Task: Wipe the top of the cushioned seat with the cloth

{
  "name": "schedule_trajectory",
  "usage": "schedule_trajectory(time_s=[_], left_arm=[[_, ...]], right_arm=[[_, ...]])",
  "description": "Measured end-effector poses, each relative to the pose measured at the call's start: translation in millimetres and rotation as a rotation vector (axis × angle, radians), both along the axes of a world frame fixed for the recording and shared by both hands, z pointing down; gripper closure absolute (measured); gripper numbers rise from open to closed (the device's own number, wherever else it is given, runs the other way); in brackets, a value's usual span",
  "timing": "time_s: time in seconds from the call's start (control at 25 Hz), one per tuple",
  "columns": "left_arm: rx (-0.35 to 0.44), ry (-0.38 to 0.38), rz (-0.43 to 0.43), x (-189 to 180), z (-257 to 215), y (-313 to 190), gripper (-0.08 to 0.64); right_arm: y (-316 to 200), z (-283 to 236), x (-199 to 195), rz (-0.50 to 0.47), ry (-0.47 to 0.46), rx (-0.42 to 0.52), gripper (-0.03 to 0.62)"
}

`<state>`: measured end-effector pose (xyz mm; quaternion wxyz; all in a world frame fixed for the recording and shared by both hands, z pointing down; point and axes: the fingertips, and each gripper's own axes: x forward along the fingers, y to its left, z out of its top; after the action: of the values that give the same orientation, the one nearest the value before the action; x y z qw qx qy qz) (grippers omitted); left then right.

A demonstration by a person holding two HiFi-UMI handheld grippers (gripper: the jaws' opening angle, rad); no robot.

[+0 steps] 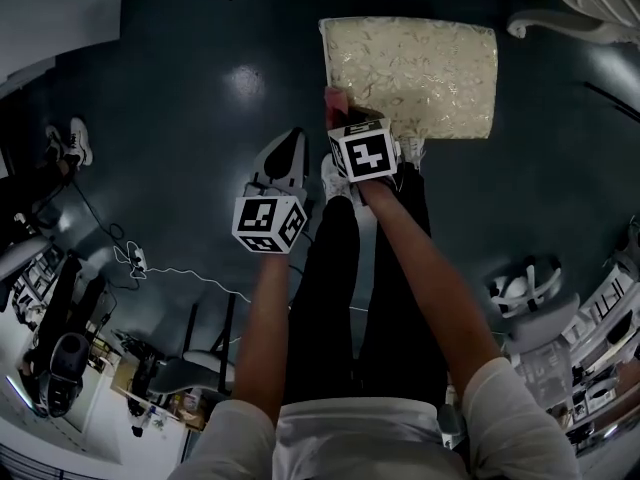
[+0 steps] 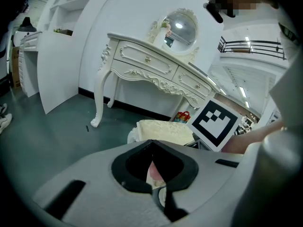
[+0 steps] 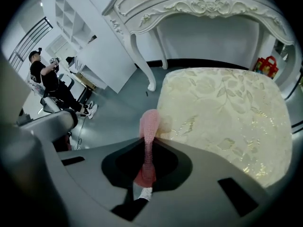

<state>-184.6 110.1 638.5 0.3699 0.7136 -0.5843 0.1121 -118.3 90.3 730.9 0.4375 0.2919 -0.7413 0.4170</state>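
Standing over a dark floor [image 1: 180, 88] in the head view, a person is holding the right gripper [image 1: 345, 118] at the near left corner of the cushioned seat [image 1: 410, 73], with a pink cloth [image 1: 335, 100] showing at its tip against the seat's edge. The left gripper [image 1: 285, 153] is hanging lower and to the left, over the floor and clear of the seat.

Looking along the left gripper [image 2: 151, 143] in its own view, its jaws are lying drawn together, tips meeting; a pinkish patch is showing through the slit behind them, too small to identify. The seat [image 2: 163, 129] is sitting beyond, in front of a white carved dressing table [image 2: 151, 65] with a round mirror [image 2: 182, 27].

Pinching the cloth [image 3: 149, 126] in the right gripper view, the right gripper [image 3: 147, 145] is keeping its jaws closed on the fabric, whose upper end is touching the seat [image 3: 222, 108] at its near left corner. The seat's pale floral top is lying under the table [image 3: 199, 4], beside a red bag [image 3: 267, 65].
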Motion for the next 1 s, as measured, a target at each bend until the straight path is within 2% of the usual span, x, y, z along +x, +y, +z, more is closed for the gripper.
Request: schedule_trajectory(time_s=[0.4,0.64,1.0], left_arm=[[0.012,0.049,0.109,94.1,-3.4,-39.9,0.546],[-0.003,0.044,0.185,141.9,5.8,-56.6,0.546],[-0.002,0.065,0.321,229.4,8.0,-77.0,0.546]], right_arm=[[-23.9,-5.7,83.5,0.093,-0.013,0.009,0.560],[-40.4,-0.5,157.6,0.179,-0.010,0.004,0.560],[-62.8,-2.1,259.6,0.279,0.043,0.036,0.560]])
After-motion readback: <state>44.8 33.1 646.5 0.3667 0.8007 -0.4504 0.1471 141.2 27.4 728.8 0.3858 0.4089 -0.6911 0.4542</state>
